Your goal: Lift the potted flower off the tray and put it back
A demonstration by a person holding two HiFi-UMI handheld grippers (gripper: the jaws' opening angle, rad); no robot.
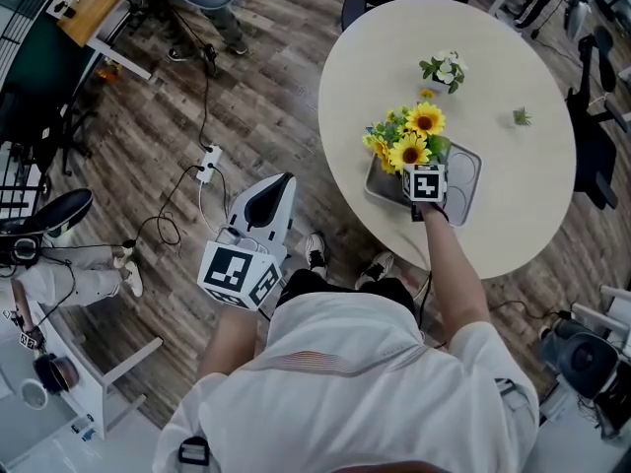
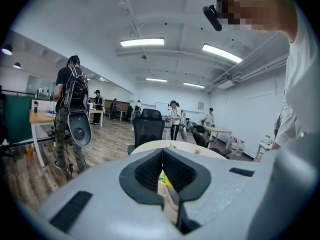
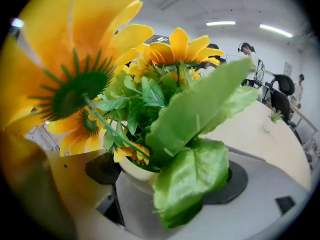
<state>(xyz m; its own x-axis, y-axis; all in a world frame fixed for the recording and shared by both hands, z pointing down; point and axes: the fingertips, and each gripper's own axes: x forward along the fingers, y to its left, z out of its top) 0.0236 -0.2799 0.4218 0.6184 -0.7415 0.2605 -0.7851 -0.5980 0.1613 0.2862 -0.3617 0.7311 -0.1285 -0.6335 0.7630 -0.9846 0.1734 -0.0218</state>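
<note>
The potted flower [image 1: 411,138], sunflowers with green leaves in a cream pot [image 3: 131,168], stands at the left part of the grey tray [image 1: 465,185] on the round table [image 1: 375,77]. My right gripper [image 1: 422,170] reaches in from the near side, and its dark pads [image 3: 101,169] sit on either side of the pot, closed against it. Blossoms and a big leaf fill the right gripper view and hide the pot's right side. My left gripper [image 1: 279,187] hangs off the table beside the person's body, its jaws [image 2: 162,156] pressed together on nothing.
A small white-flowered pot [image 1: 446,70] and a tiny green plant [image 1: 521,117] stand further back on the table. A power strip with cables [image 1: 207,164] lies on the wooden floor to the left. Office chairs [image 1: 592,136] flank the table's right side.
</note>
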